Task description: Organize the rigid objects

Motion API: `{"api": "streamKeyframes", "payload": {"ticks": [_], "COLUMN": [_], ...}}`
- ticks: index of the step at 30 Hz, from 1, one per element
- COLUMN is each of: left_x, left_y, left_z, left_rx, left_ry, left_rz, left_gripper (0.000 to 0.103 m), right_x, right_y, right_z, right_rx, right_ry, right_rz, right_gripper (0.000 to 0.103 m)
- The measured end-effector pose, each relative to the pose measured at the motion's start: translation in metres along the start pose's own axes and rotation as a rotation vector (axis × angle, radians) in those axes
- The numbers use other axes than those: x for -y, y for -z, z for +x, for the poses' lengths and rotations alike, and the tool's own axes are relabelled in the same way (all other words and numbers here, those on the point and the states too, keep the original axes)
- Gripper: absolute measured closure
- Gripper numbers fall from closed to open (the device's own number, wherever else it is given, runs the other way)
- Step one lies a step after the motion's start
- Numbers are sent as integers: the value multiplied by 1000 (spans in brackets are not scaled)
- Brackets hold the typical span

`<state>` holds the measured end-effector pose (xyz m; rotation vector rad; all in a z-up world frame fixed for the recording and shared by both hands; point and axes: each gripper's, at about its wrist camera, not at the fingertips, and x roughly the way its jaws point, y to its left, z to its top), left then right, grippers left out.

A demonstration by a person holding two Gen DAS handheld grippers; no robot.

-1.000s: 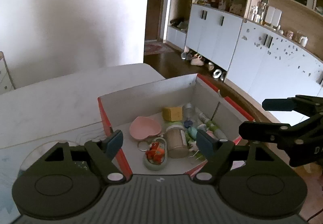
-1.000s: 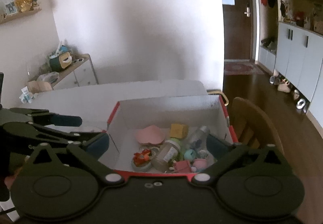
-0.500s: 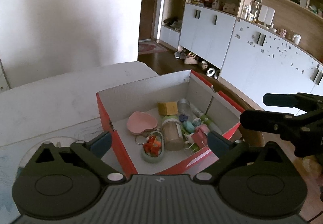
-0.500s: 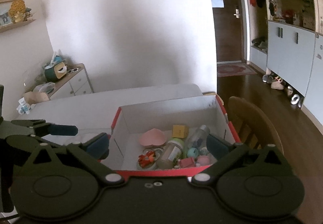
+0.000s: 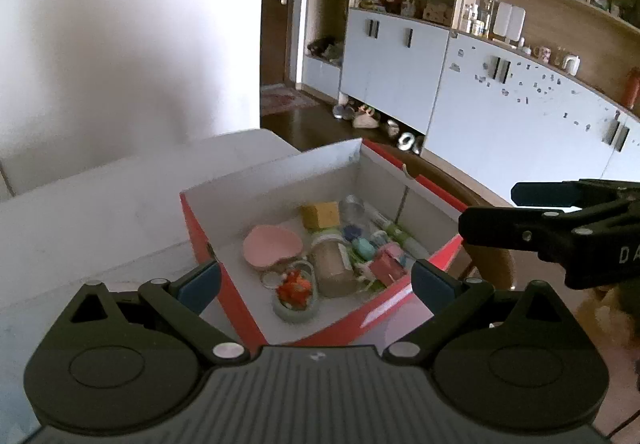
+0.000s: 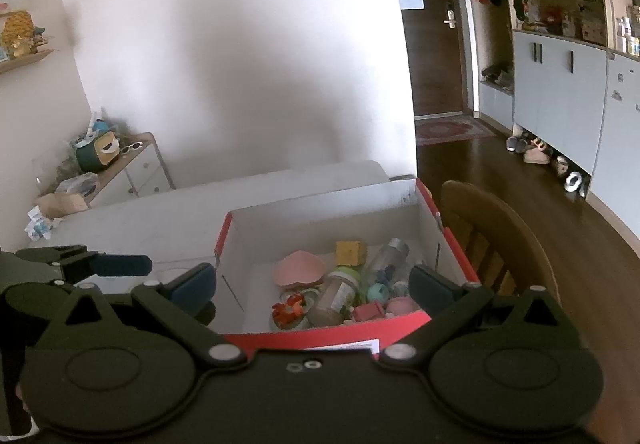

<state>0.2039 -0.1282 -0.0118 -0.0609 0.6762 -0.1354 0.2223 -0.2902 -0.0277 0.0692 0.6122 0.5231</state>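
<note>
Both your left gripper [image 5: 316, 280] and right gripper [image 6: 312, 282] are spread, empty; lower onto the jar [image 5: 334, 264] at twelve o'clock, clearing the box [image 5: 208, 236] rim

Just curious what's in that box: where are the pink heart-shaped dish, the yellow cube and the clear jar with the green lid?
pink heart-shaped dish [image 5: 272, 246], left wrist view, inner bowl.
yellow cube [image 6: 350, 253], right wrist view, front face.
clear jar with the green lid [image 6: 334, 298], right wrist view, body.

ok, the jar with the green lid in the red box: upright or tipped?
Tipped. The jar lies on its side on the floor of the red box, green lid toward the far wall, among the other small items.
</note>
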Motion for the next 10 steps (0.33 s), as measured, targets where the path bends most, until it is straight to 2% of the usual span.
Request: {"api": "streamKeyframes", "payload": {"ticks": [10], "left_x": [-3], "left_y": [3], "left_z": [3], "left_rx": [-17], "left_ry": [13], "left_rz": [-2], "left_gripper": [1], "right_x": [-8], "right_y": [4], "right_z": [1], "right_rx": [-16], "right_ry": [24], "right_rz": [13], "right_gripper": [0]}}
